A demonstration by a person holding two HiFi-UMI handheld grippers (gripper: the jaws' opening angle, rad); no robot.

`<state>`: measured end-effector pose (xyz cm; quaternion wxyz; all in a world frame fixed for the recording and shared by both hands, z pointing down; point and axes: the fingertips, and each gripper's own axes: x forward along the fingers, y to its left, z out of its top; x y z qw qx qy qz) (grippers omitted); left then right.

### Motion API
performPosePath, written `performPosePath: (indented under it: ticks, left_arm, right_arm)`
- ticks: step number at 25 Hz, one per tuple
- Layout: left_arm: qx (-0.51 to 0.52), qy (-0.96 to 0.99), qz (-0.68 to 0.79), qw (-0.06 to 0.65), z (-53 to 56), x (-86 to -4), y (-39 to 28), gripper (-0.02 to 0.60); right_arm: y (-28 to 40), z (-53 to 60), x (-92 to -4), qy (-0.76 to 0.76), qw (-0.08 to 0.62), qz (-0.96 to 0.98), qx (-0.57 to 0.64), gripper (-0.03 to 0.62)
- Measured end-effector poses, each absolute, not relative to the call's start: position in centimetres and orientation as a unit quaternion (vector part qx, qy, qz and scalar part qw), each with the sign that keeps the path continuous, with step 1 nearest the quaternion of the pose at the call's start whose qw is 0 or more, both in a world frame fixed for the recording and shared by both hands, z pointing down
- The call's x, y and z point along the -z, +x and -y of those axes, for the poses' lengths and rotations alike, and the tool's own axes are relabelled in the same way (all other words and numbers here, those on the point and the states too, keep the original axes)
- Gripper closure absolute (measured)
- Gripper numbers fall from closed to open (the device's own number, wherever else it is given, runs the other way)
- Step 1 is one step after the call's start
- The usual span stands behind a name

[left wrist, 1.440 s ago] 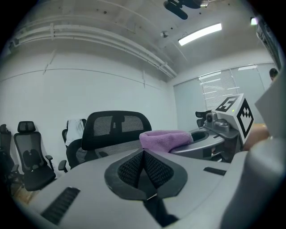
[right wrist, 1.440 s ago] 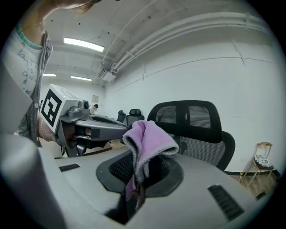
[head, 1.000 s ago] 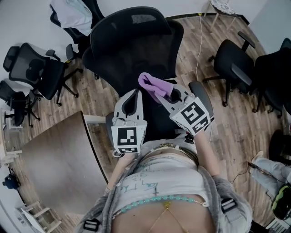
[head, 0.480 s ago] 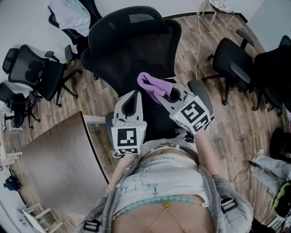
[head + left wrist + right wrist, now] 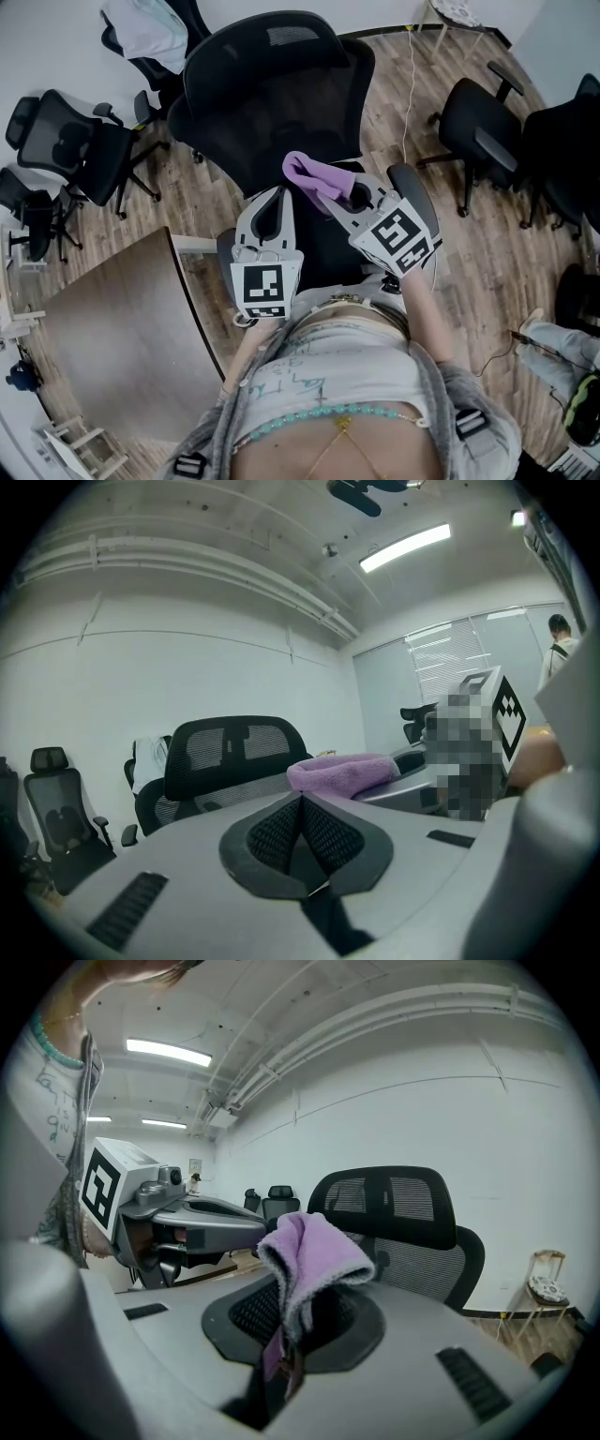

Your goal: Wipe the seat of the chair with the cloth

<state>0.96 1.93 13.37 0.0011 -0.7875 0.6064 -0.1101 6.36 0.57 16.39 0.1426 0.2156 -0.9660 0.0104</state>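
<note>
Cloth (image 5: 314, 175), purple and bunched, juts from the tips of the right gripper (image 5: 349, 194), whose jaws pinch it above the black chair (image 5: 272, 94), while the left gripper (image 5: 271, 208) just beside has its jaws pressed together, empty.

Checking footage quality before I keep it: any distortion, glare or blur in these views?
Head view: fisheye curves the edges, light even, cloth sharp. Left gripper view: ceiling light blown out, corners dark. Right gripper view: corners dark, cloth crisp.
</note>
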Motion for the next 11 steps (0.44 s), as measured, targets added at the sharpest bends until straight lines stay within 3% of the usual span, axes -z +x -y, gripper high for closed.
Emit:
performPosePath:
  ticks: [11]
  left_arm:
    - [0.1, -0.783, -0.614, -0.002, -2.4, -12.51, 1.0, 0.578]
  right_arm:
    - [6.63, -0.81, -16.34, 0.209, 0.147, 0.967, -0.008, 0.546]
